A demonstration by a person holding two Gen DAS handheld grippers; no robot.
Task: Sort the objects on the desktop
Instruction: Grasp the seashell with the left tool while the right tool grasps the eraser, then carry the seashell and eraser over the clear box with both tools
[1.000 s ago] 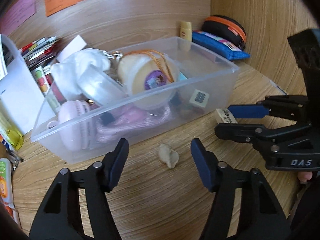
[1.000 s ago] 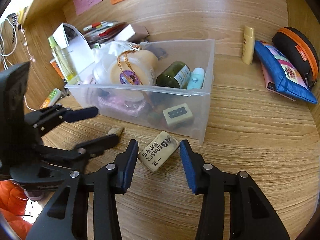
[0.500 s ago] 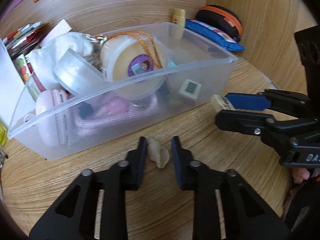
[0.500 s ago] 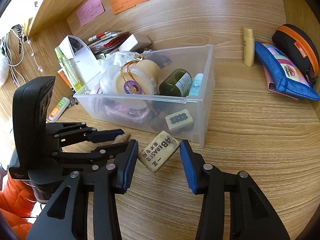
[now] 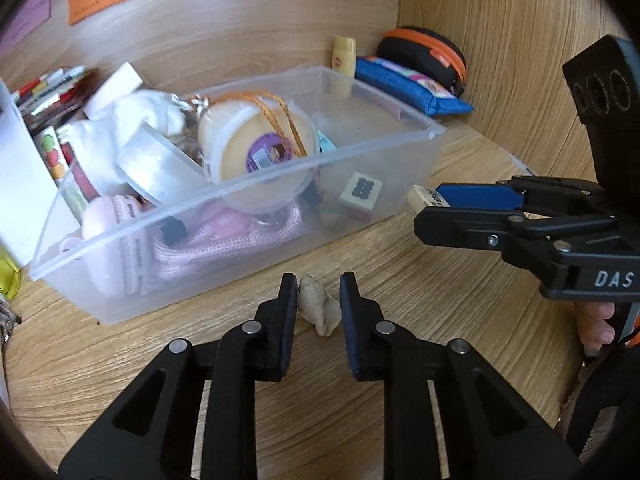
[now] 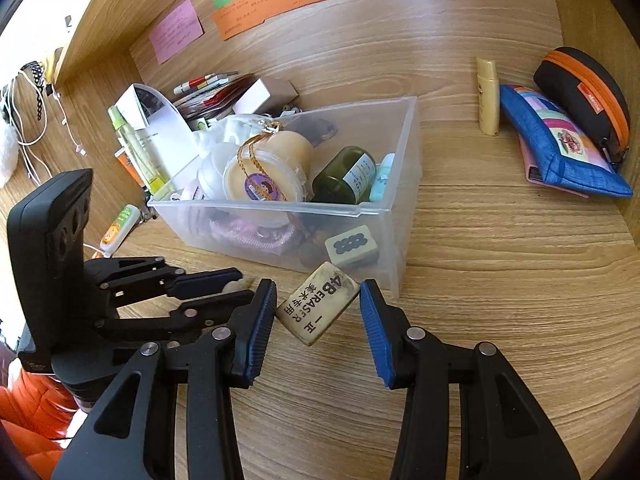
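Our left gripper (image 5: 319,308) has just snapped its fingers tight around the shell (image 5: 319,309) on the table (image 5: 420,288), right before the bin (image 5: 240,216). Our right gripper (image 6: 318,308) pinches the eraser (image 6: 318,307) corner to corner beside it; both look ready to lift in.

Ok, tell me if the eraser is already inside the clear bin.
No, the eraser lies on the wooden desk outside the clear bin, between the right gripper fingers.

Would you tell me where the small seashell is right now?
In the left wrist view, the seashell lies on the wooden desk between the left gripper's fingers, just in front of the clear bin's near wall.
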